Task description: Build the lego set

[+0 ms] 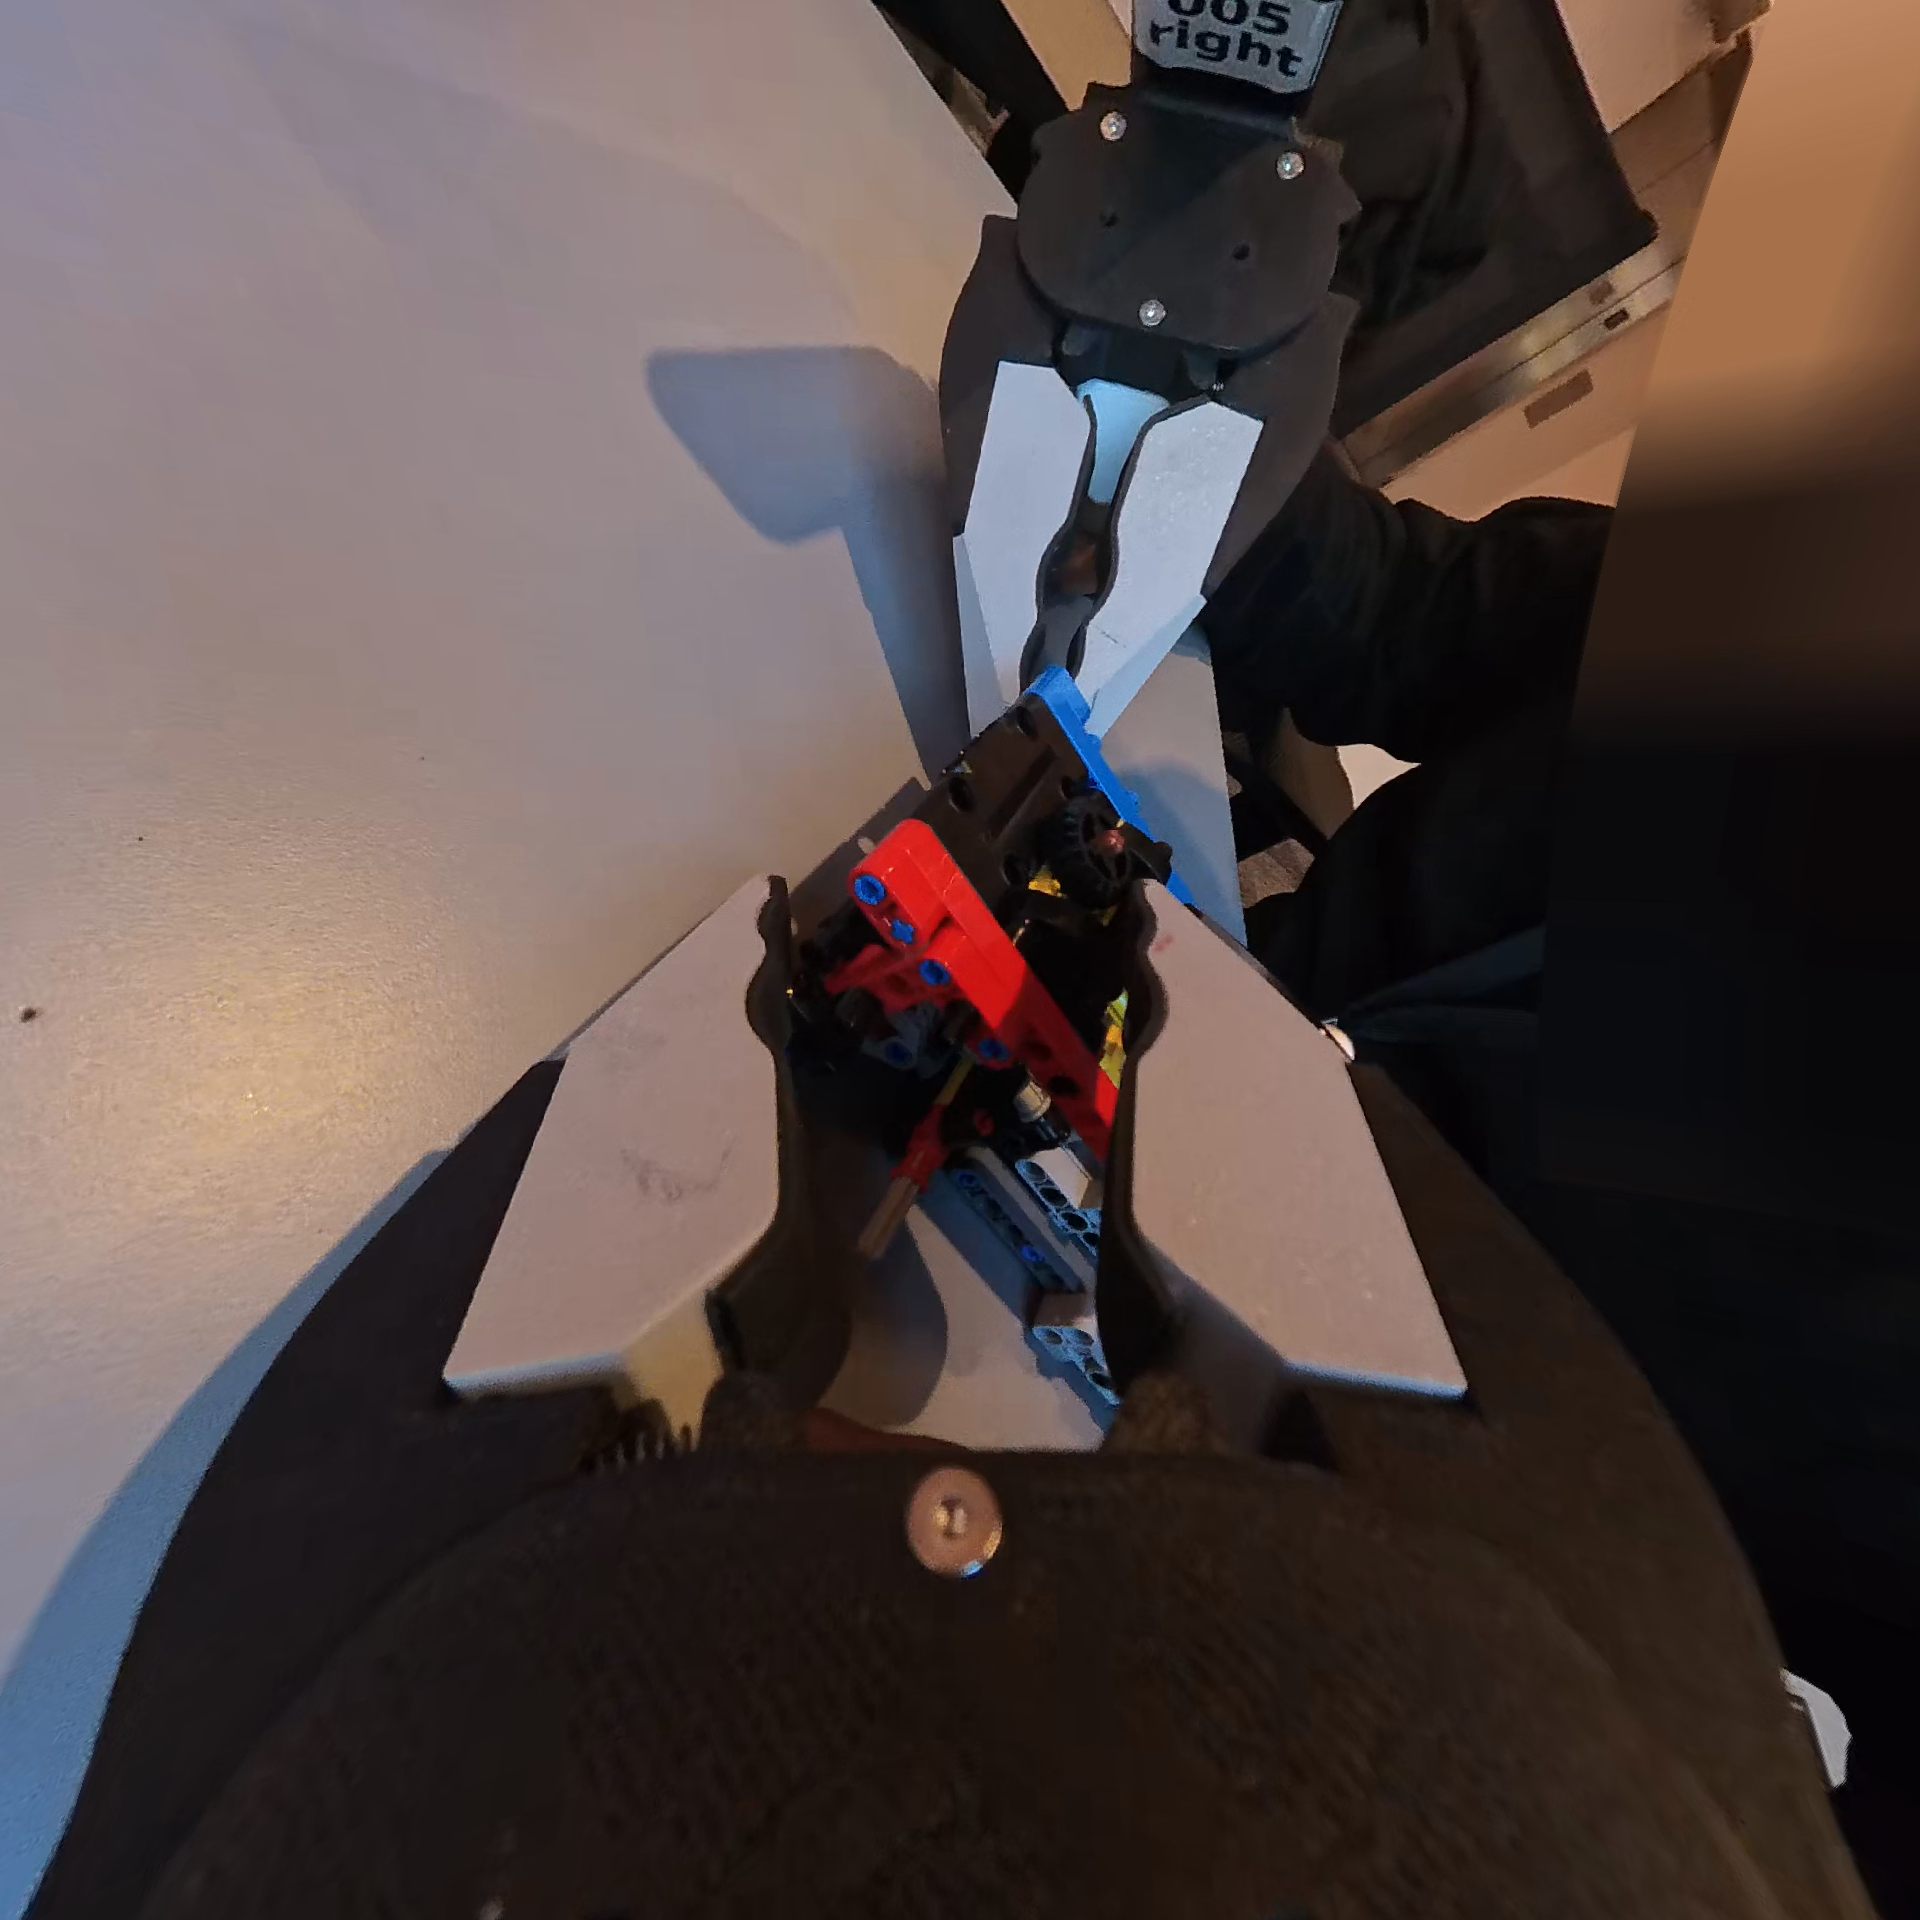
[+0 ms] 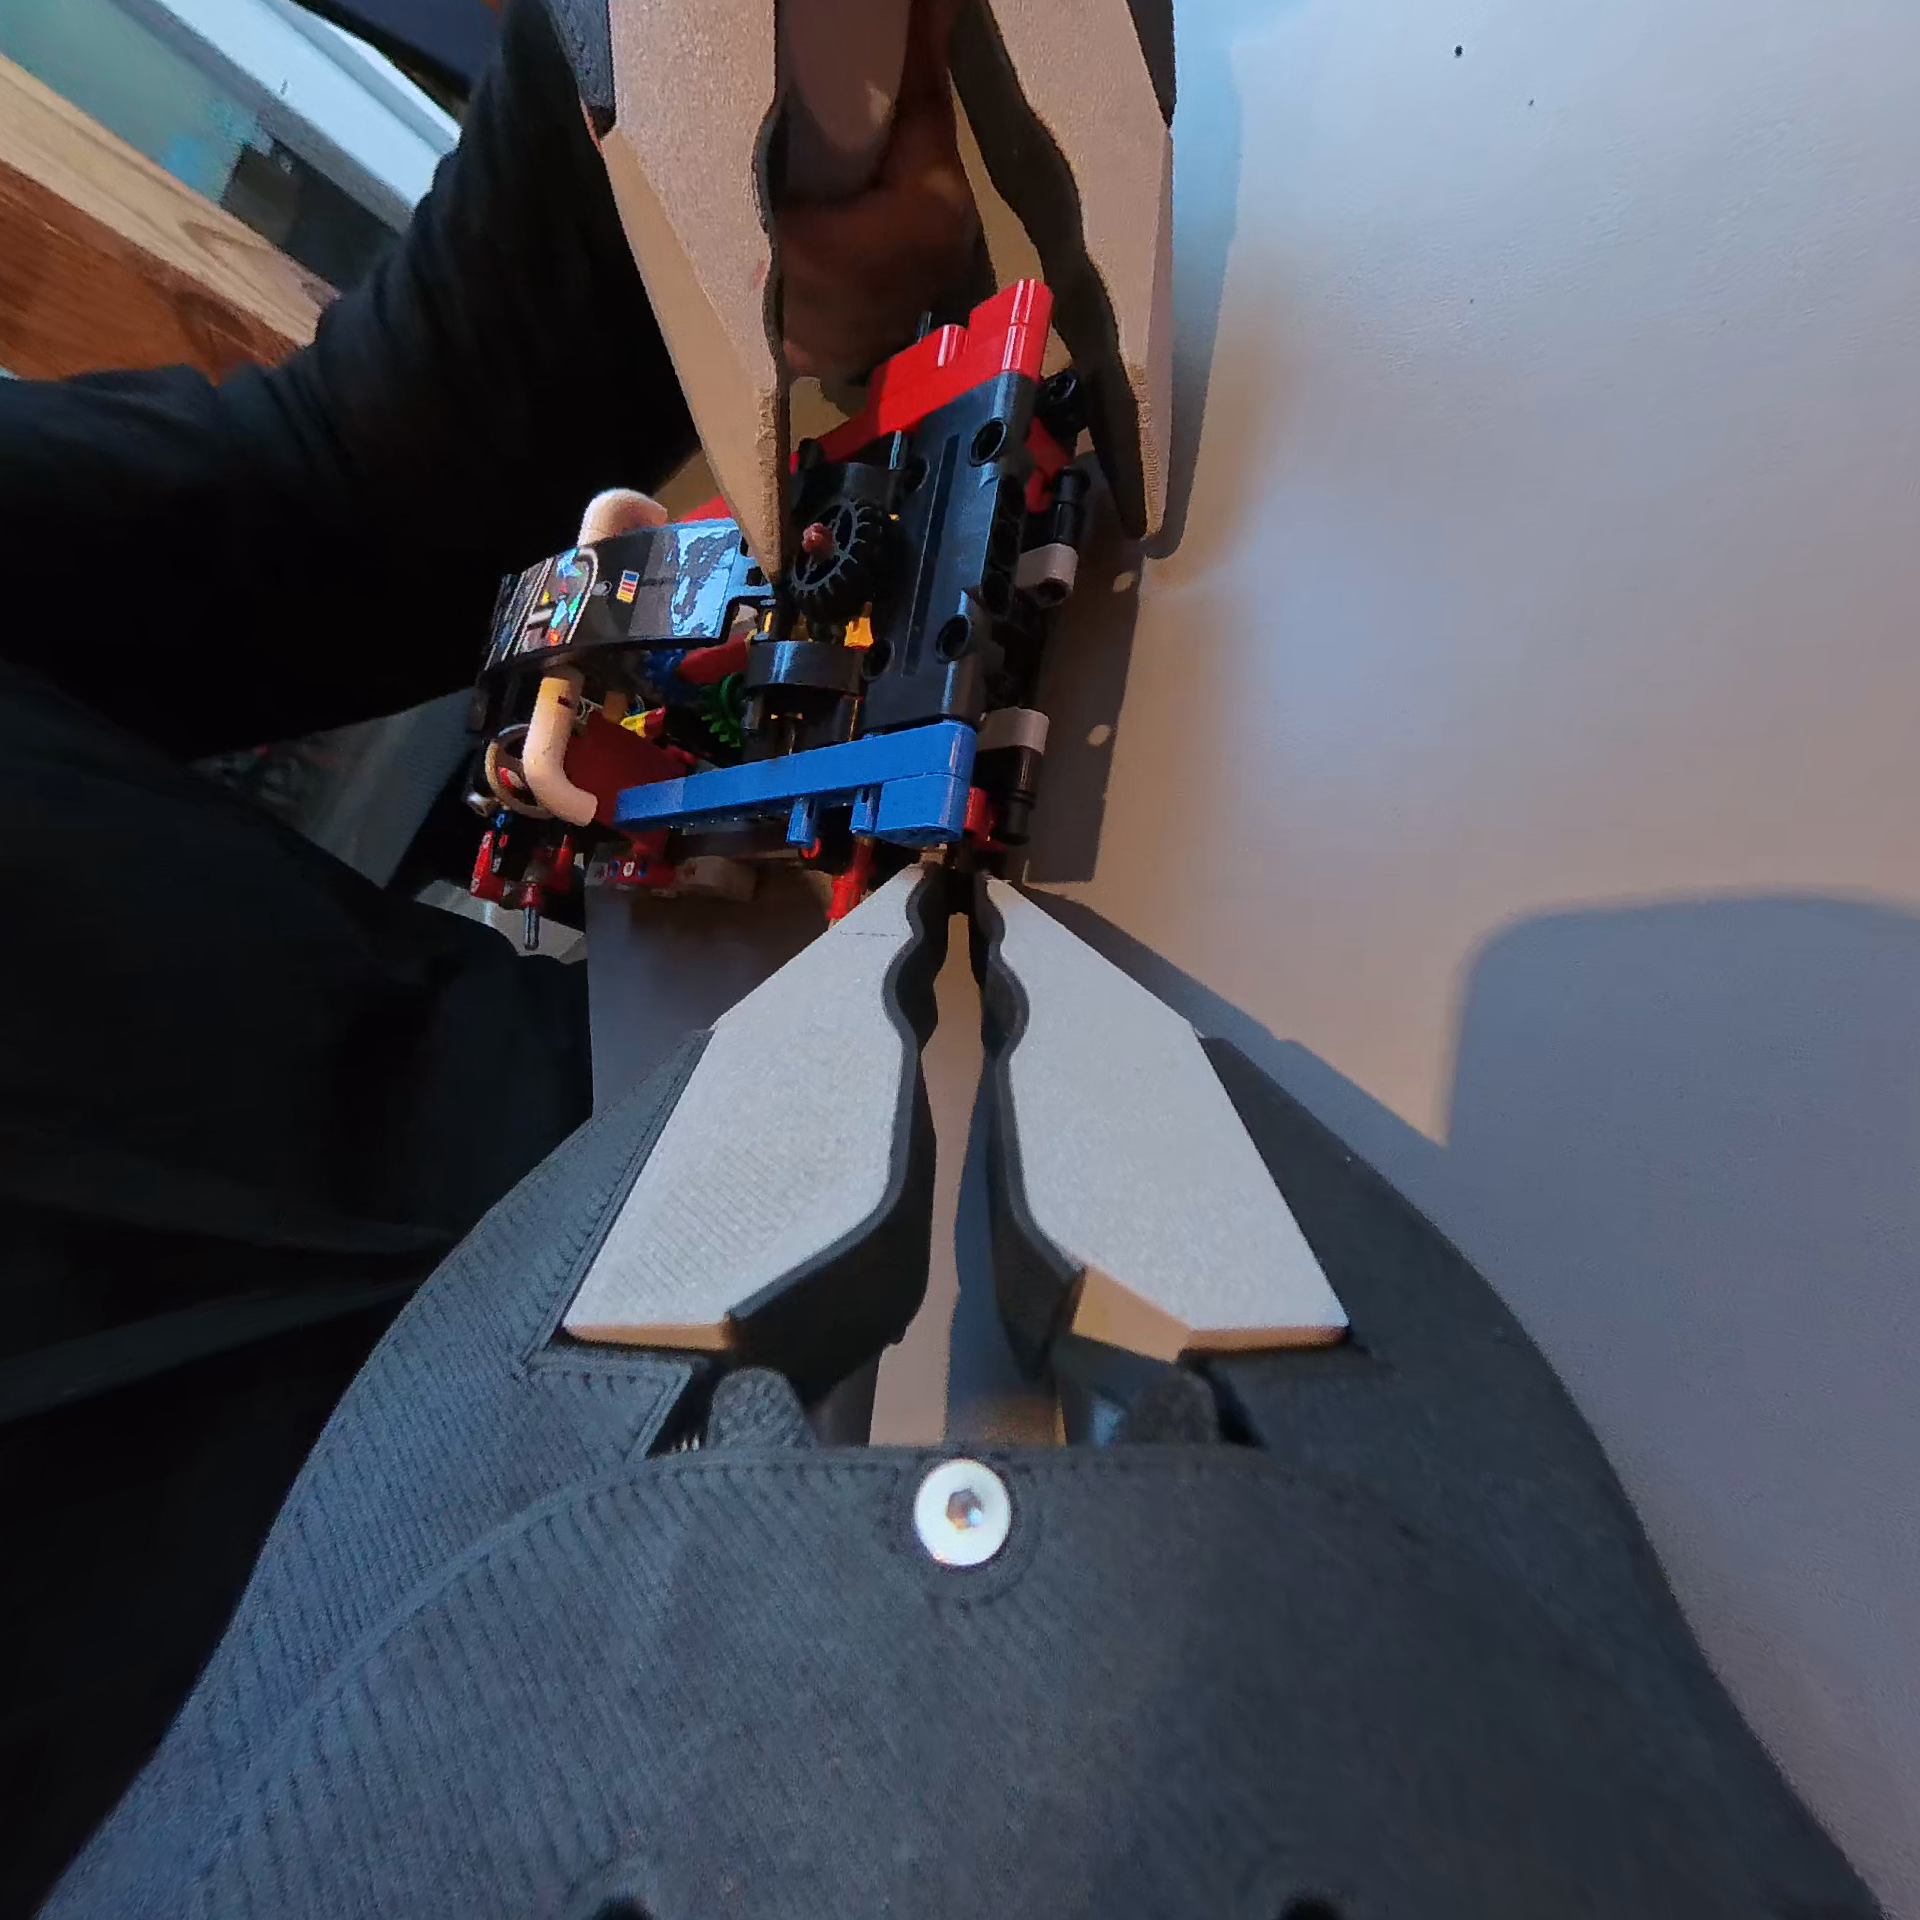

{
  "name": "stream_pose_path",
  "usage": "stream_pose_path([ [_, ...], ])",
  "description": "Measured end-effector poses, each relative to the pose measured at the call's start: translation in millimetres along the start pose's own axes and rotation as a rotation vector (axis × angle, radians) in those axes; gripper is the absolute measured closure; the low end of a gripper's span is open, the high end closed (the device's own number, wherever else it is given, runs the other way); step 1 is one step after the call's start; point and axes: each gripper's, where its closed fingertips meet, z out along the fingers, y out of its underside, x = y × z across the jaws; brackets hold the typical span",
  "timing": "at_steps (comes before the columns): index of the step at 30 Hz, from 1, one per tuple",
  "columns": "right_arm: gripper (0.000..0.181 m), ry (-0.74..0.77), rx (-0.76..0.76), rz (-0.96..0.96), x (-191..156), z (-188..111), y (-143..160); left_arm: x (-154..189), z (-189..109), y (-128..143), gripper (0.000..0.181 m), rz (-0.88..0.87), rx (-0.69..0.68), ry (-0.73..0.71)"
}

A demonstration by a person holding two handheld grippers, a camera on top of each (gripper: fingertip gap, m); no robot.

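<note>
The lego model is a partly built block of red, black and blue beams with a black gear. My left gripper is shut on it, one finger on each side. In the right wrist view the model shows a blue beam, a curved black stickered panel and a white hose. The left gripper holds it from above there. My right gripper is nearly closed, its tips pinching a thin dark part just under the blue beam's end. It shows in the left wrist view at the model's blue end.
The white table lies to the left; the model is held at its edge over a grey flat panel. A person's dark sleeve and lap lie beside it. Cardboard boxes stand behind. Some 6 cm of space lies between my two pairs of fingers.
</note>
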Motion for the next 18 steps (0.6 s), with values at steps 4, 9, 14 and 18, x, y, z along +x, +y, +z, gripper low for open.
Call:
stream_pose_path([
  [4, 0.181, -0.052, 0.003, 0.055, -1.9, -0.6, -1.4, 5.6, -0.9, 1.6, 0.126, 0.022, -0.004, 0.038],
  [9, 0.18, -0.028, -0.001, 0.014, -1.3, 0.4, -1.0, 9.4, -4.0, 1.7, 0.133, 0.056, -0.001, 0.055],
  [14, 0.181, -0.007, 0.011, -0.016, -1.8, 1.6, -2.8, 10.0, -8.7, 3.5, 0.133, 0.065, 0.002, 0.061],
  [18, 0.18, -0.012, 0.004, -0.012, -3.1, 4.0, -2.0, 8.4, -8.3, 3.2, 0.136, 0.053, 0.004, 0.056],
])
